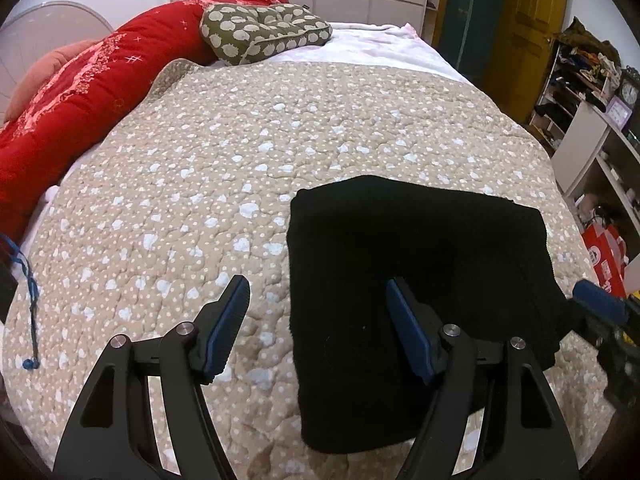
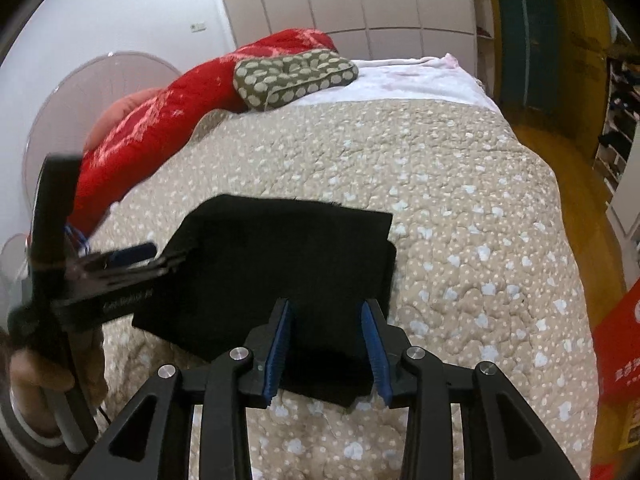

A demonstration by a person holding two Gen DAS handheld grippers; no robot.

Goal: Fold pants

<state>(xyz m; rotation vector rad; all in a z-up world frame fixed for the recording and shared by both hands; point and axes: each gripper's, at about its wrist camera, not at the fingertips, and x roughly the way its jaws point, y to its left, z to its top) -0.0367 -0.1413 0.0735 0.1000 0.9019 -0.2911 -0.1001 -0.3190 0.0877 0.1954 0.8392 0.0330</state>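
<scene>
A: Pants?
B: Black pants [image 1: 416, 280], folded into a flat rectangle on the beige dotted quilt [image 1: 224, 184] of the bed, near the front edge.
A: Left tongs [image 1: 318, 300]?
B: Jaws wide apart, empty, one finger over the quilt, the other over the pants.
A: Right tongs [image 2: 327, 336]?
B: Partly parted, nothing gripped, over the pants' near edge.

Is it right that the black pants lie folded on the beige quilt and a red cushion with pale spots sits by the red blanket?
Not quite: the cushion is olive green, as the left wrist view shows. The black pants do lie folded on the beige quilt, beside the red blanket.
</scene>
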